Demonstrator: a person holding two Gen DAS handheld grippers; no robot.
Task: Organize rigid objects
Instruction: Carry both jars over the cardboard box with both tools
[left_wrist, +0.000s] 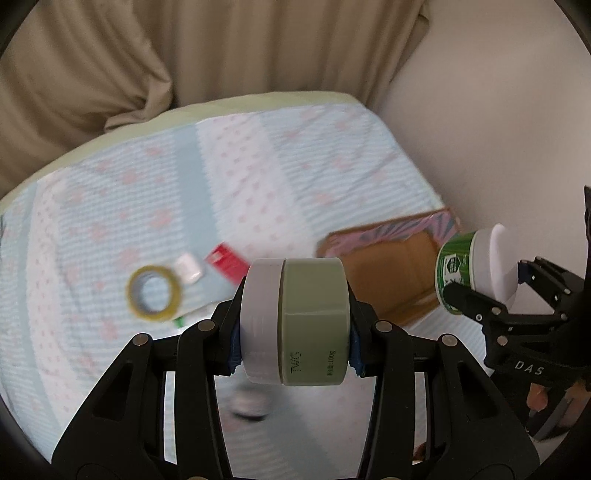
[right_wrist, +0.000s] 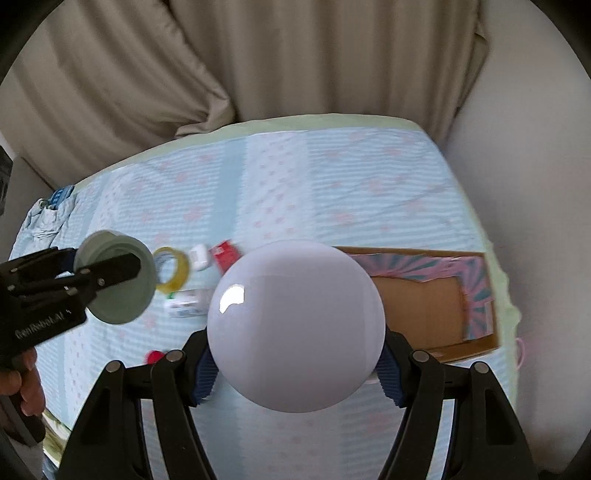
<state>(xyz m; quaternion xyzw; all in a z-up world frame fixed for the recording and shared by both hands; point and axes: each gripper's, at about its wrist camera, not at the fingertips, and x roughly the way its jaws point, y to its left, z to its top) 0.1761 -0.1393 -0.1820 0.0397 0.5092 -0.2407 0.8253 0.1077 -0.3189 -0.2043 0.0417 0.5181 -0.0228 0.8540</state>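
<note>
I hold 1 thing in each hand, and both loads hang above the bed, short of the cardboard box (right_wrist: 424, 314) where I judge they belong. My right gripper (right_wrist: 295, 369) is clamped on the white-capped jar (right_wrist: 295, 325); its cap faces my right camera and hides the body, but the left view shows its green label (left_wrist: 452, 273) and its axis running along my fingers toward the box. The box lies ahead and just to the right of these jaws, open side up, its patterned flaps (right_wrist: 476, 291) folded out. So my right hand is the nearer of the 2.

My left gripper (left_wrist: 295, 328) is closed on the green tin (left_wrist: 295, 321), pinched across its flat ends, so its axis runs crosswise between the pads. From here the box sits ahead and to the right, with my right gripper and its jar between.

On the striped sheet (left_wrist: 258, 166) to the left lie a yellow tape roll (left_wrist: 155, 293), a small white case (left_wrist: 190, 269) and a red pack (left_wrist: 227, 262), close together and well apart from the box. Nothing stands between the jar and the opening; I judge the right hand should go 1st, so the 2 grippers do not meet over the box.
</note>
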